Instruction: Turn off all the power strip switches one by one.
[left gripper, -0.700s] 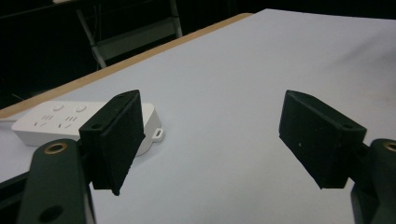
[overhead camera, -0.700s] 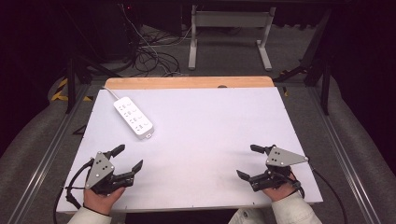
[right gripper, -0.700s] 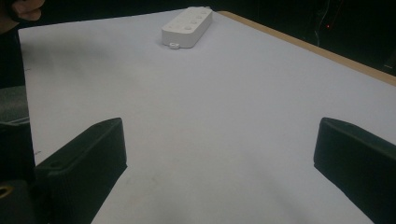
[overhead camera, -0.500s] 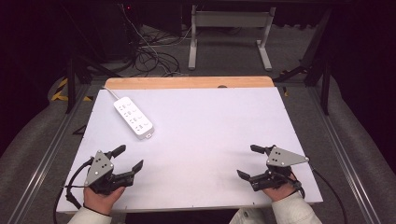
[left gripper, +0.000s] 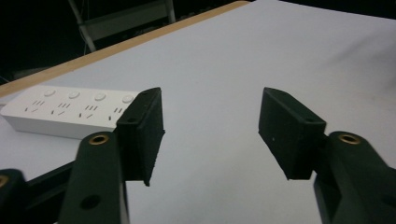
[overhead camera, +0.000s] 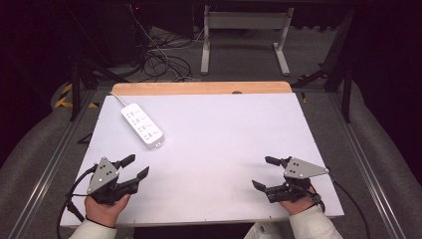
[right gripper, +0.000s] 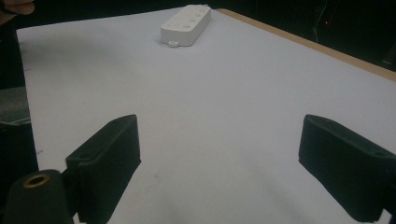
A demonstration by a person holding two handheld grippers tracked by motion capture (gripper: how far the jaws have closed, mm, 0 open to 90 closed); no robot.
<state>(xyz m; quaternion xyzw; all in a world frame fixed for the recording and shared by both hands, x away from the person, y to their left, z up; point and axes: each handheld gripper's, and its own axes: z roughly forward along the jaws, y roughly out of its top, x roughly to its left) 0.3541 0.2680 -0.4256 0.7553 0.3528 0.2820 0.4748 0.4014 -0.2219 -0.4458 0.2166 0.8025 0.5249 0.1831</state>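
A white power strip (overhead camera: pixel 142 124) lies at the far left of the white tabletop (overhead camera: pixel 224 134), its cord leading off the back corner. My left gripper (overhead camera: pixel 137 166) rests near the front left edge, open, nothing between its jaws. In the left gripper view the gripper (left gripper: pixel 210 126) points toward the power strip (left gripper: pixel 70 112), which lies a short way ahead and to the left. My right gripper (overhead camera: pixel 262 172) sits near the front right edge, open and empty. In the right gripper view the gripper (right gripper: pixel 219 158) faces across the table, with the power strip (right gripper: pixel 187 25) far off.
A wooden strip (overhead camera: pixel 199 88) runs along the table's back edge. Behind it, on the floor, are tangled cables (overhead camera: pixel 164 59) and a metal stand (overhead camera: pixel 244 35). Metal rails (overhead camera: pixel 59 144) flank both sides of the table.
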